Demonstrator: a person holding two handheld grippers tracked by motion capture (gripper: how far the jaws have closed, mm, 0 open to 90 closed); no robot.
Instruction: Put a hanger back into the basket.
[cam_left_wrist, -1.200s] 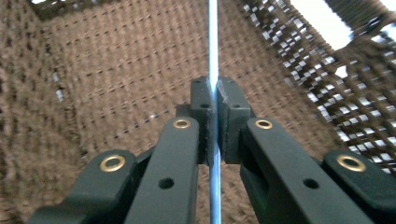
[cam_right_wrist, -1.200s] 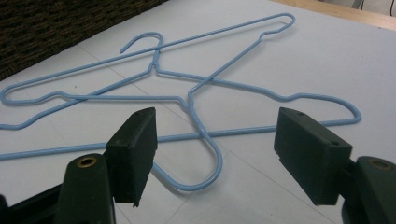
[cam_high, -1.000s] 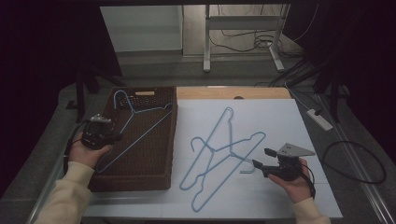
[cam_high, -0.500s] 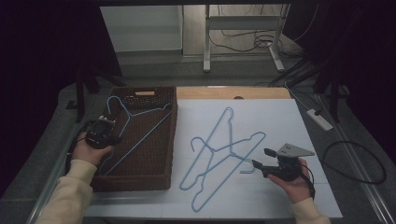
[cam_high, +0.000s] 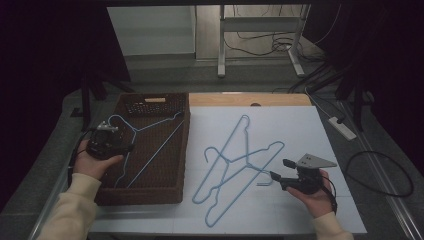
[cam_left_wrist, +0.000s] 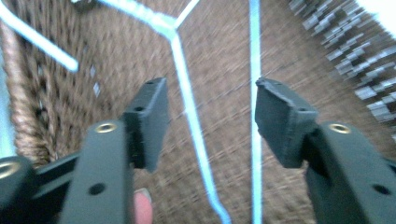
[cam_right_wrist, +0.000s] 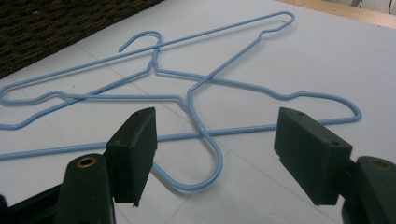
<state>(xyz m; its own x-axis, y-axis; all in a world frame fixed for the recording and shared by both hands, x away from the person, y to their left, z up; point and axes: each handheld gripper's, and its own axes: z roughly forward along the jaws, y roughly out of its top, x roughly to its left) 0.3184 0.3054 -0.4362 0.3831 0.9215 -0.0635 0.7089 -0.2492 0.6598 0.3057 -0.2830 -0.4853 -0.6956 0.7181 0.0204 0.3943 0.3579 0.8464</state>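
A blue wire hanger (cam_high: 152, 156) lies in the brown wicker basket (cam_high: 150, 195) at the left. My left gripper (cam_high: 107, 142) hovers over the basket's left rim. In the left gripper view it (cam_left_wrist: 210, 93) is open, with the hanger's wire (cam_left_wrist: 187, 88) running between the jaws, untouched. Two more blue hangers (cam_high: 235, 135) lie crossed on the white sheet (cam_high: 300, 130). My right gripper (cam_high: 277, 175) is low at the sheet's near right, pointing left. It (cam_right_wrist: 215, 121) is open, and one hanger's hook (cam_right_wrist: 221, 161) lies on the sheet between its jaws.
The basket fills the table's left third, with its tall rim beside the sheet. A wooden strip (cam_high: 280, 99) runs along the far edge. Beyond the table are a desk frame, cables and a power strip (cam_high: 342, 127) on the floor.
The hanger in the basket has dropped and shifted toward the near side, now lying flatter. My left gripper has edged slightly nearer. The right gripper has stayed put.
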